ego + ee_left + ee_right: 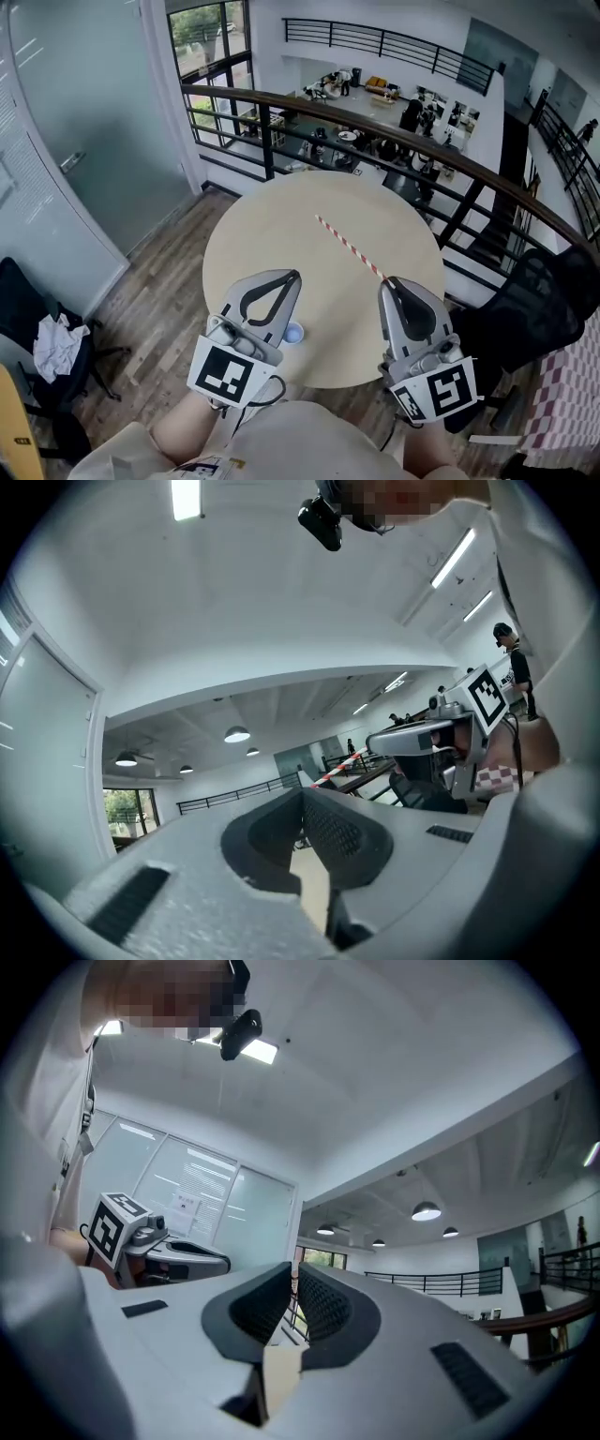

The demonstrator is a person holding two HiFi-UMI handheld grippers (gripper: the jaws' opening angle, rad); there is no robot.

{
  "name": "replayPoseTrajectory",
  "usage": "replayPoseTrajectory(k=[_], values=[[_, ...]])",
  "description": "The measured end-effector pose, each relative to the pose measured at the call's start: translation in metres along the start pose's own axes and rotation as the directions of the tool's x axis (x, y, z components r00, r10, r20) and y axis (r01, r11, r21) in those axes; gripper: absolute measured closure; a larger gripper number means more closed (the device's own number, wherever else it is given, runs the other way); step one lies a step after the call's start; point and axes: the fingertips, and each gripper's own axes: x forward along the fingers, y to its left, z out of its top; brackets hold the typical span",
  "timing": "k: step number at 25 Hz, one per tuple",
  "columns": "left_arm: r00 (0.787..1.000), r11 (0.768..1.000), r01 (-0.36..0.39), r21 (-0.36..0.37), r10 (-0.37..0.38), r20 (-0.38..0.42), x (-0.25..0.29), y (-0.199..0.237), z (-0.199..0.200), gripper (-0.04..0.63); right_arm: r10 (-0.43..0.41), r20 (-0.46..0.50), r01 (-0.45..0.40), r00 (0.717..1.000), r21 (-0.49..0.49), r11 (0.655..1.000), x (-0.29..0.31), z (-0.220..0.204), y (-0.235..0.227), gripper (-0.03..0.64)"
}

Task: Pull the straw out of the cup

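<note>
At the lower right of the head view, the right tool (pixel 387 279) is pinching one end of the red-and-white striped straw (pixel 347 244) between its nearly closed jaws. From there the straw is slanting toward the upper left over the round beige table (pixel 272 225), fully clear of the small pale blue cup (pixel 293 333). At the lower centre, the left tool (pixel 294 275) is hovering with its jaws pressed together on nothing, while the cup is sitting on the table just beside it, partly hidden by its body.
</note>
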Motion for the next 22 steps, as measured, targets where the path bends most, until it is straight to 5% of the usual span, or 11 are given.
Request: replayPoseTrajectory(k=[6,10,22], values=[[0.999,1.0,0.004,-0.007,-0.003,0.047,-0.017,-0.007,0.025,0.581,-0.072,0.074,0.074,0.995,-0.028,0.997,-0.032,0.032,-0.011,0.581],[0.999,1.0,0.021,0.019,-0.022,0.036,-0.025,-0.018,0.011,0.581,-0.085,0.021,0.086,0.996,-0.027,0.996,-0.044,0.009,-0.009,0.581],[0.999,0.997,-0.01,-0.077,0.007,-0.039,-0.037,-0.029,-0.018,0.581,-0.079,-0.076,0.083,0.994,0.053,0.995,-0.064,-0.029,-0.002,0.581]])
